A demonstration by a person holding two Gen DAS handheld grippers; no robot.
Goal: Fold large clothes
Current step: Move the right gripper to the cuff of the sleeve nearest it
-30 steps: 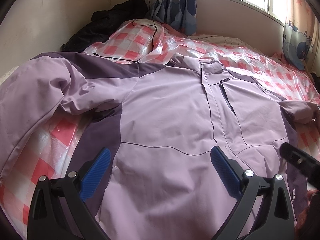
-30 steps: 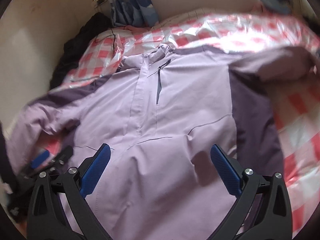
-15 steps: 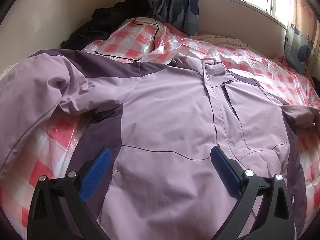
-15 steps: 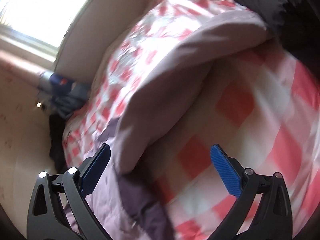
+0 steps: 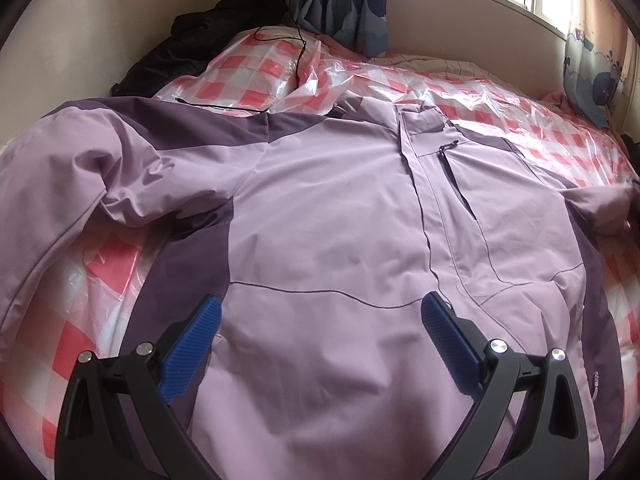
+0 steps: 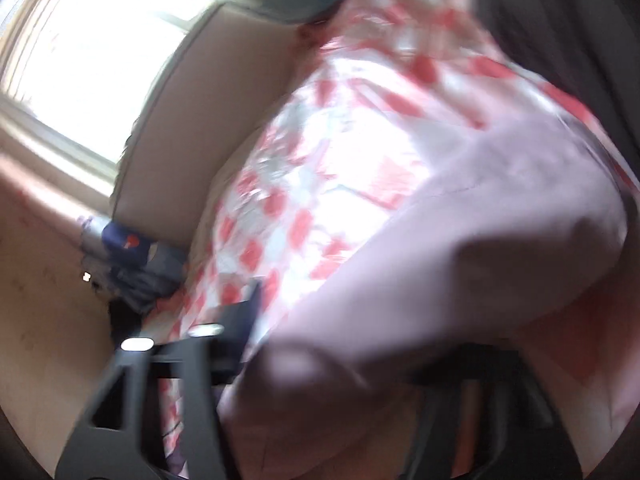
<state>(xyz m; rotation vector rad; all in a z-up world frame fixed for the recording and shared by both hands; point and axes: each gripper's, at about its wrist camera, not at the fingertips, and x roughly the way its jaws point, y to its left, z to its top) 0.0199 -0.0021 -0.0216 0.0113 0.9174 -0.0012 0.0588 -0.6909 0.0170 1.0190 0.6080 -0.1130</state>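
Observation:
A lilac and dark purple jacket (image 5: 340,208) lies front up, spread across the bed. My left gripper (image 5: 320,304) hovers open above its lower front, with nothing between the blue pads. The jacket's right sleeve (image 5: 596,208) stretches to the picture's right edge. In the blurred right wrist view that sleeve (image 6: 460,264) fills the frame and bunches between the jaws of my right gripper (image 6: 340,328), which are closing on it. One black finger (image 6: 248,316) shows on the left; fabric hides the other.
A red and white checked plastic sheet (image 5: 500,108) covers the bed. A dark garment (image 5: 208,44) and a black cable (image 5: 300,52) lie by the pillow at the far wall. Curtains (image 5: 344,4) hang below the window, and another dark garment (image 6: 560,20) lies beyond the sleeve.
My right gripper swung away from the jacket's front to the right sleeve, rolled, and its jaws narrowed around the sleeve's fabric. The left gripper has stayed open over the hem.

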